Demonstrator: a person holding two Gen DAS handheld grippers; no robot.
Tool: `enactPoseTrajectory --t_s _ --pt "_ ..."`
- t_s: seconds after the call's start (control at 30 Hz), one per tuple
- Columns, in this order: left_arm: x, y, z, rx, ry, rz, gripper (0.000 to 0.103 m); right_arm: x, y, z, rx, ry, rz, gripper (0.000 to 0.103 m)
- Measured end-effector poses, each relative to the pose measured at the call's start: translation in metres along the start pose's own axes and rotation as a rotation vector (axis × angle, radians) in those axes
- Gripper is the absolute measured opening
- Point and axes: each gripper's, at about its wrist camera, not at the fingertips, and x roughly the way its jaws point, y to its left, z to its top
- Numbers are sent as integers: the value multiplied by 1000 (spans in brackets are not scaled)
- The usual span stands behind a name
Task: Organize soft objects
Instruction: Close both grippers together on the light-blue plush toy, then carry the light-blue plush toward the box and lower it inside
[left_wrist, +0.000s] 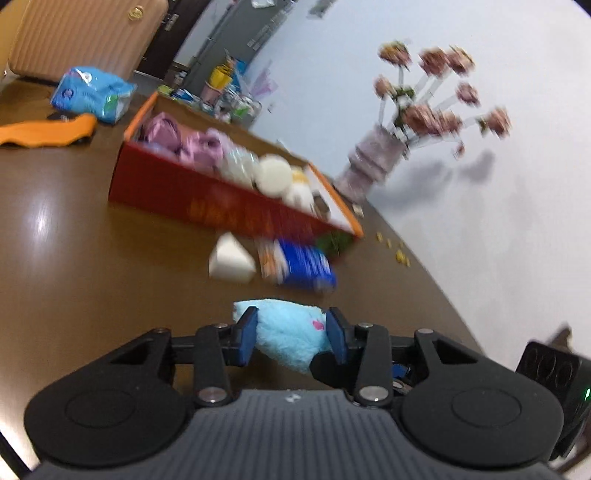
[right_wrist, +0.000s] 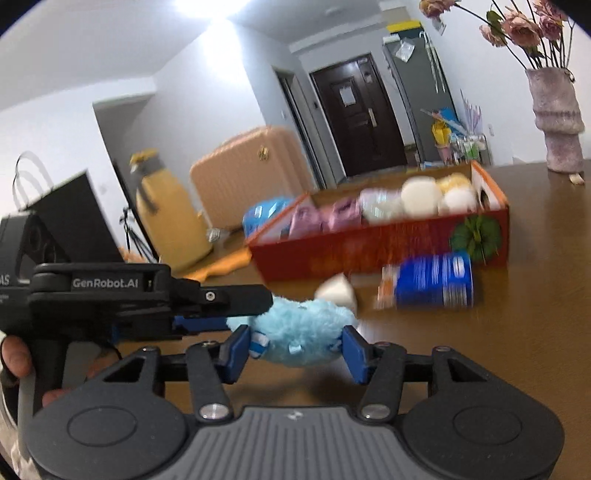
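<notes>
Surface: a glossy brown table (left_wrist: 74, 229) against a pale wall; beyond it, a dark door (right_wrist: 354, 122) and a peach suitcase (right_wrist: 243, 177) on the floor.

Left gripper (left_wrist: 291, 334): jaws partly closed, both blue pads pressed into the flanks of a light blue plush toy (left_wrist: 288, 332), which is held just above the table. In the right wrist view this gripper reaches in from the left, a hand (right_wrist: 16, 360) on its grip.

Right gripper (right_wrist: 295, 349): jaws about half open, straddling the same plush toy (right_wrist: 299, 332). Whether its pads press the fur or merely flank it cannot be told (motion blur).

Surroundings, left to right in the left wrist view: an orange cloth (left_wrist: 44, 133) and a blue plastic pack (left_wrist: 92, 92) at the far edge; a red box (left_wrist: 207, 199) with an orange rim, holding pink, clear and white soft items; in front of it a white wedge-shaped sponge (left_wrist: 231, 260) beside a blue packet (left_wrist: 306, 266); a vase of pink flowers (left_wrist: 369, 162) by the wall. The sponge and packet lie between the plush toy and the box.
</notes>
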Motion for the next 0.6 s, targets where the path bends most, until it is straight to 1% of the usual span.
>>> enactPoseTrajectory --t_s 0.07,0.1,0.17,0.2,0.23,0.3,0.33,0.4,0.47,0.53,0.6 --pt "-7 3 -17 -7 25 8 42 -12 7 -19 0 39 1 54" --pt "-10 6 -23 -14 28 30 44 -17 11 -28 2 60 13 54" --pt "-16 13 -32 -16 10 140 47 -27 19 -42 -17 86 61 54" --pt "-22 17 -34 -12 -10 197 48 -33 22 -46 -29 81 75 54" --pt "-28 20 -35 -10 -28 221 51 -39 24 -47 -30 66 72 54" --pt "-43 25 -36 -35 -50 217 55 -44 19 -44 -6 33 34 54" --pt "-48 26 -37 -47 -55 209 60 -45 14 -40 16 21 3 55" --pt "-58 22 -41 -42 -68 187 64 -41 7 -35 47 10 -40 55" --pt "-62 15 -46 -28 -53 167 69 -37 2 -32 70 12 -35 55" --pt "-63 9 -53 -20 -31 154 70 -29 3 -31 92 32 -16 55" --pt "-63 7 -59 -5 -25 130 70 -21 7 -31 92 45 -10 55"
